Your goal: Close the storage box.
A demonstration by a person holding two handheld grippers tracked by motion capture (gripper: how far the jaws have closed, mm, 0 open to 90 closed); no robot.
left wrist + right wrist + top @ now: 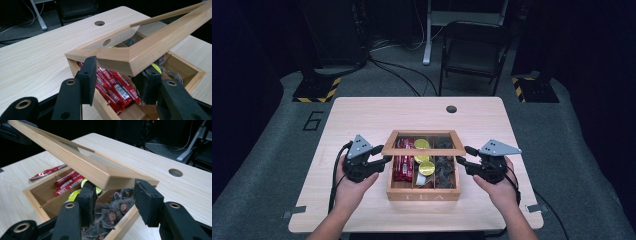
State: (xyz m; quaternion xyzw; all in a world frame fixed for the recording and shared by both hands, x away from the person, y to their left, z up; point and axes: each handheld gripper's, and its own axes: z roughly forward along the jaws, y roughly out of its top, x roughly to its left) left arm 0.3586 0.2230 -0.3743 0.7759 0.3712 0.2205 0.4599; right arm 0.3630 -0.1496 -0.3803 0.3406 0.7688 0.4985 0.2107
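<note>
Both grippers, left gripper (384, 160) at 9 o'clock, right gripper (460, 155) at 3 o'clock, stand wide astride the raised lid (423, 145); lift both corners evenly.

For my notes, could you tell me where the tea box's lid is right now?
In the high view, the wooden lid is tilted open above the tea box at table centre, between the left gripper and right gripper.

High overhead; both gripper views close, sharing the lid (140, 53).
</note>
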